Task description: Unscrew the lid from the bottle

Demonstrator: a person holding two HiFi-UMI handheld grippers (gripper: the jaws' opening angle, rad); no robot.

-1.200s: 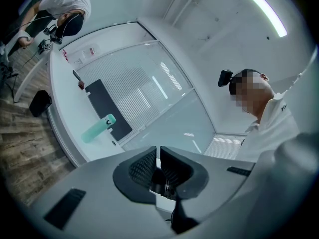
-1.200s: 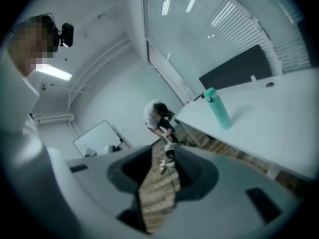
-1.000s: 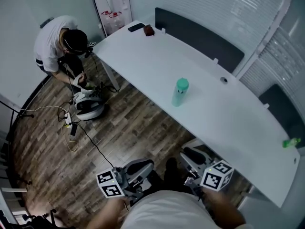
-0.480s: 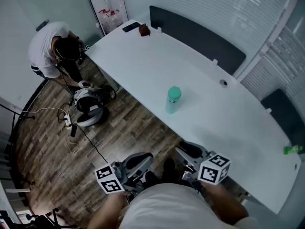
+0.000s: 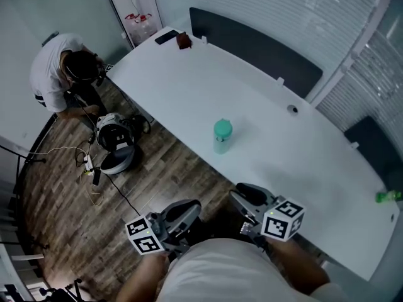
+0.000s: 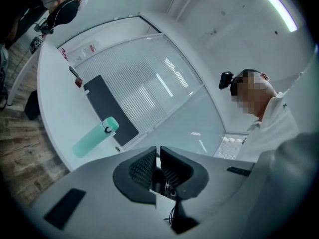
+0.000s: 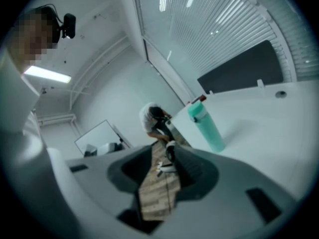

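Two grippers are in your hands, and neither touches the bottle (image 5: 221,137), which stands upright near the front edge of the white table (image 5: 189,87) with its green lid (image 5: 222,128) on. Your left gripper (image 5: 187,207) sits well short of the bottle, toward you and to its left, jaws pressed together with nothing between them. Your right gripper (image 5: 243,194) is nearer the bottle, toward you and to its right, jaws parted and empty.

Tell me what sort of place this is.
Probably an office or meeting room: a long white table with a dark divider panel, slatted blinds along the wall, and a person crouched by cabled gear on the wood floor.
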